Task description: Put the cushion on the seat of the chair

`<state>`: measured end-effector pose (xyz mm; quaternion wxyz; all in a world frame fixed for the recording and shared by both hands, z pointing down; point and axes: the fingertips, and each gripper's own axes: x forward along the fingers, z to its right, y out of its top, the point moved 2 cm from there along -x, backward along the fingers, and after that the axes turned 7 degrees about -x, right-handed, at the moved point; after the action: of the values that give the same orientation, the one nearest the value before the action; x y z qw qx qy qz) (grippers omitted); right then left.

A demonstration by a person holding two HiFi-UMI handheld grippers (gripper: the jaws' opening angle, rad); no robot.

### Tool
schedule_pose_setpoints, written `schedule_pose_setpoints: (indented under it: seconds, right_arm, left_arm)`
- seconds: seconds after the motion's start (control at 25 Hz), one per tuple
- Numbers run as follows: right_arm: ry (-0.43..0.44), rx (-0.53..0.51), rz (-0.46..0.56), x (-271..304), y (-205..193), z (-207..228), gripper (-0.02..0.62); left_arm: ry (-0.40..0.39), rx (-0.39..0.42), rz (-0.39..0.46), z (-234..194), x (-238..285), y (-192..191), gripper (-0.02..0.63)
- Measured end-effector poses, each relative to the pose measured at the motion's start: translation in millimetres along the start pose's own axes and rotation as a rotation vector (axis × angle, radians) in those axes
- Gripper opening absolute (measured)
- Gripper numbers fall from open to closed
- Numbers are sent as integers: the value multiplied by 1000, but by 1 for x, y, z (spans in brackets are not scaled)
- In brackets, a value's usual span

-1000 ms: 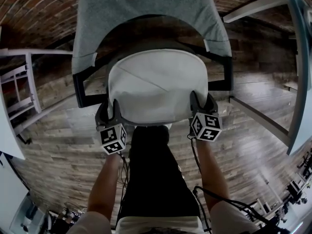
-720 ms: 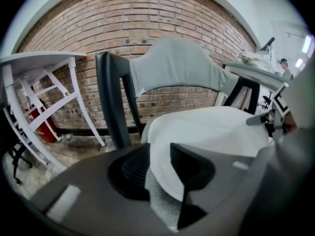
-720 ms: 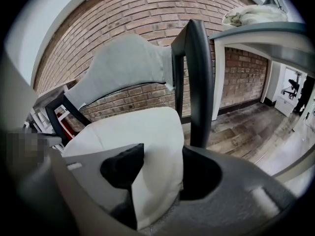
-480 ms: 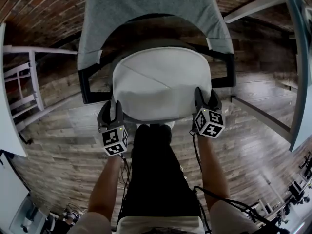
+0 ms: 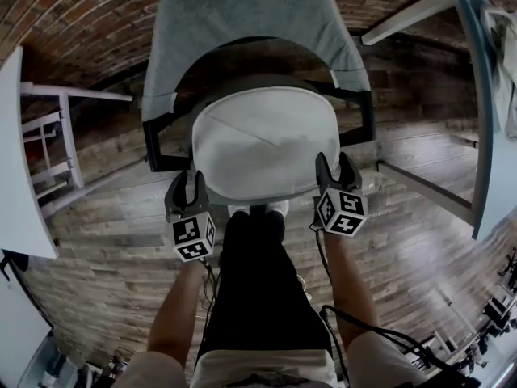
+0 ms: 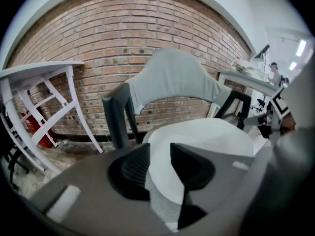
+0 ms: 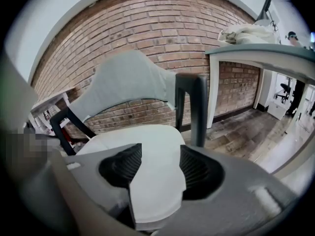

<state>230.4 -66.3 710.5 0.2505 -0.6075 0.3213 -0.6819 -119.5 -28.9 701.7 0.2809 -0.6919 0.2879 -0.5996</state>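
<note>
The white cushion (image 5: 262,140) lies flat on the seat of the dark-framed chair (image 5: 157,148), under its grey backrest (image 5: 250,23). My left gripper (image 5: 187,186) hovers at the cushion's front left corner with its jaws apart. In the left gripper view the cushion (image 6: 206,132) shows through the gap of the left gripper (image 6: 160,168), and the pads do not press on it. My right gripper (image 5: 337,168) is at the front right corner, its jaws opening. In the right gripper view the cushion (image 7: 142,141) shows between the jaws of the right gripper (image 7: 160,168), untouched.
A white table (image 5: 20,160) with slatted legs stands at the left. A grey table (image 5: 485,136) at the right carries a pale cloth (image 7: 246,33). A brick wall rises behind the chair. The person's legs (image 5: 254,281) and cables (image 5: 363,322) are over the wooden floor.
Both grippers have come off the cushion's front corners, rising and drawing back a little. Their jaws stand wider. The cushion stays on the seat.
</note>
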Motion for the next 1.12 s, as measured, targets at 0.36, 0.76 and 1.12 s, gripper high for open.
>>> schedule_pose_setpoints:
  seconds: [0.36, 0.76, 1.12]
  right_arm:
    - [120, 14, 108, -99, 125, -59, 235]
    - [136, 6, 320, -241, 288, -101, 155]
    - [143, -34, 450, -325, 359, -141, 11]
  left_arm:
    - [-94, 85, 71, 31, -90, 127, 120]
    - [-211, 138, 250, 54, -211, 294, 69]
    - [-277, 151, 376, 67, -292, 362, 29]
